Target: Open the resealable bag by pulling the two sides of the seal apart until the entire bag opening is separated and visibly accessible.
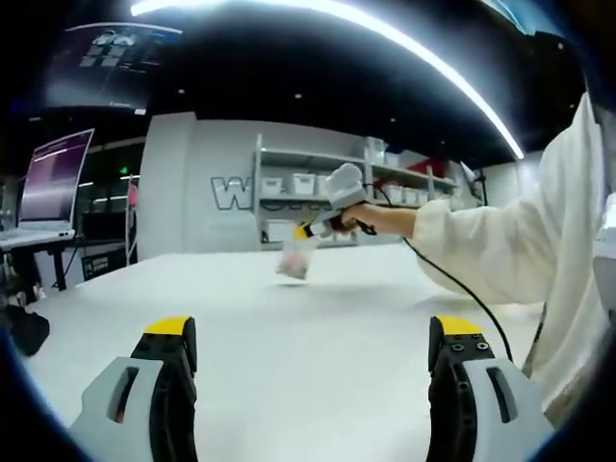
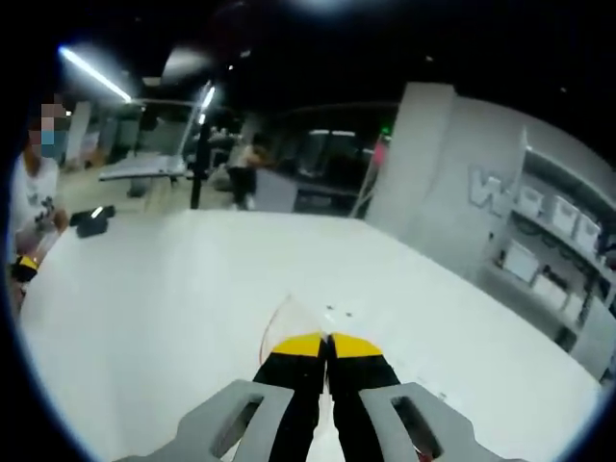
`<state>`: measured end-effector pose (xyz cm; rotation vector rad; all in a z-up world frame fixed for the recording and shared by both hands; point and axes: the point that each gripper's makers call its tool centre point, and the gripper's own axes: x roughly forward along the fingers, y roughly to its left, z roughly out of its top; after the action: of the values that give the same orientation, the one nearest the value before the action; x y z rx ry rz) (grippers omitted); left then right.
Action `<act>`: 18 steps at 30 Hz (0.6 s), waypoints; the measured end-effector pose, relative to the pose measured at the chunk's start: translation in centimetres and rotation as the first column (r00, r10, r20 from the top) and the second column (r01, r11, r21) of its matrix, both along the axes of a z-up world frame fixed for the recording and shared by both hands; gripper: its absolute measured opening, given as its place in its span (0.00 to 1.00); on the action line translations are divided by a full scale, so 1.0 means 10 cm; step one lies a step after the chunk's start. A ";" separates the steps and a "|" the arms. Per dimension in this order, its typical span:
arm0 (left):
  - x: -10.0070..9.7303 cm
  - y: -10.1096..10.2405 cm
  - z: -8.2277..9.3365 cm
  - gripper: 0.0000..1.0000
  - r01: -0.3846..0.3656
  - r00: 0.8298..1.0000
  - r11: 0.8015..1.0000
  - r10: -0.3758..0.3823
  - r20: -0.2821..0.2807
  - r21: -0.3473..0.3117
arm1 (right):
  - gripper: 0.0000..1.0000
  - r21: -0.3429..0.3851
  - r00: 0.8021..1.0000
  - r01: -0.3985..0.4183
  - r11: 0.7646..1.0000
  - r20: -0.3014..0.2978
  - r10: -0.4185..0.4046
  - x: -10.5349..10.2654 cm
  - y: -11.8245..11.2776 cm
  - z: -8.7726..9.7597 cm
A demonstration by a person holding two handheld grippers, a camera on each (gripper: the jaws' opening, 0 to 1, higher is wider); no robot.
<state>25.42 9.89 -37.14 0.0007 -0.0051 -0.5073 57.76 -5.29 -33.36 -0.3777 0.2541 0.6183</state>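
1. Holding the bag (image 1: 297,258) clear above the counter (image 1: 318,318), the right tongs (image 2: 327,339) are clamped on one edge of it — the clear film (image 2: 286,322) shows at their tips.
2. Left tongs (image 1: 313,337) stand apart, well short of the bag.
3. Bring them to the opposite lip of the seal, grip close under the strip, then pull steadily sideways — no jerking, or the film may slip.

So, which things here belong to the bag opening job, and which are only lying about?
For the job:
- bag, pinched and lifted over the table
- right gripper, shut on the bag
- left gripper, open

Lying about:
- laptop
- shelf of bins
- dark thing on table
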 end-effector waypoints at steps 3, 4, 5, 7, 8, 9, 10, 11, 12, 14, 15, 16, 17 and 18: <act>0.01 0.01 0.01 0.99 -0.003 1.000 1.000 0.003 -0.001 0.003 | 0.00 -0.003 1.000 0.013 1.000 -0.005 -0.013 0.03 0.00 -0.04; 0.01 0.01 0.01 0.99 -0.004 1.000 1.000 0.004 0.000 0.007 | 0.00 -0.006 1.000 0.018 1.000 -0.009 -0.018 0.07 -0.01 -0.05; 0.02 0.00 0.01 0.99 -0.004 1.000 1.000 0.004 0.000 0.009 | 0.00 -0.006 1.000 0.025 1.000 -0.014 -0.025 0.10 -0.02 -0.07; 0.03 0.00 0.01 0.99 -0.005 1.000 1.000 0.005 -0.001 0.013 | 0.00 -0.004 0.999 0.038 0.999 -0.021 -0.038 0.16 -0.05 -0.11; 0.03 0.00 0.01 0.99 -0.005 1.000 1.000 0.005 -0.002 0.015 | 0.00 -0.005 0.999 0.045 0.999 -0.024 -0.045 0.20 -0.06 -0.11; 0.03 -0.01 0.00 0.99 -0.007 1.000 1.000 0.007 -0.004 0.018 | 0.00 -0.005 0.998 0.054 0.999 -0.024 -0.054 0.24 -0.08 -0.12; 0.03 -0.01 0.00 0.99 -0.007 1.000 1.000 0.007 -0.005 0.022 | 0.00 -0.004 0.998 0.061 0.998 -0.024 -0.061 0.24 -0.09 -0.13; 0.04 -0.01 -0.01 0.99 -0.007 1.000 1.000 0.007 -0.006 0.023 | 0.00 -0.003 0.997 0.073 0.997 -0.023 -0.073 0.27 -0.11 -0.13; 0.04 -0.01 -0.01 0.99 -0.008 1.000 1.000 0.008 -0.007 0.023 | 0.00 -0.001 0.996 0.084 0.996 -0.018 -0.084 0.38 -0.13 -0.12; 0.05 -0.01 -0.01 0.99 -0.008 1.000 1.000 0.009 -0.009 0.024 | 0.00 0.014 0.994 0.109 0.994 -0.016 -0.108 0.42 -0.15 -0.11; 0.06 -0.01 -0.02 0.99 -0.010 1.000 1.000 0.010 -0.011 0.025 | 0.00 0.018 0.993 0.116 0.993 -0.018 -0.115 0.45 -0.15 -0.12; 0.07 -0.02 -0.03 0.99 -0.010 1.000 1.000 0.011 -0.013 0.029 | 0.00 0.025 0.992 0.123 0.992 -0.021 -0.123 0.50 -0.15 -0.12; 0.08 -0.02 -0.04 0.99 -0.010 1.000 0.999 0.010 -0.015 0.031 | 0.00 0.029 0.992 0.127 0.992 -0.019 -0.126 0.52 -0.15 -0.13; 0.08 -0.02 -0.04 0.99 -0.009 1.000 0.999 0.010 -0.016 0.031 | 0.00 0.029 0.991 0.129 0.991 -0.018 -0.129 0.51 -0.14 -0.15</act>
<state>26.23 9.70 -37.52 0.0273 0.0186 -0.4978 62.86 -6.70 -34.87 -0.3246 0.2819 0.4975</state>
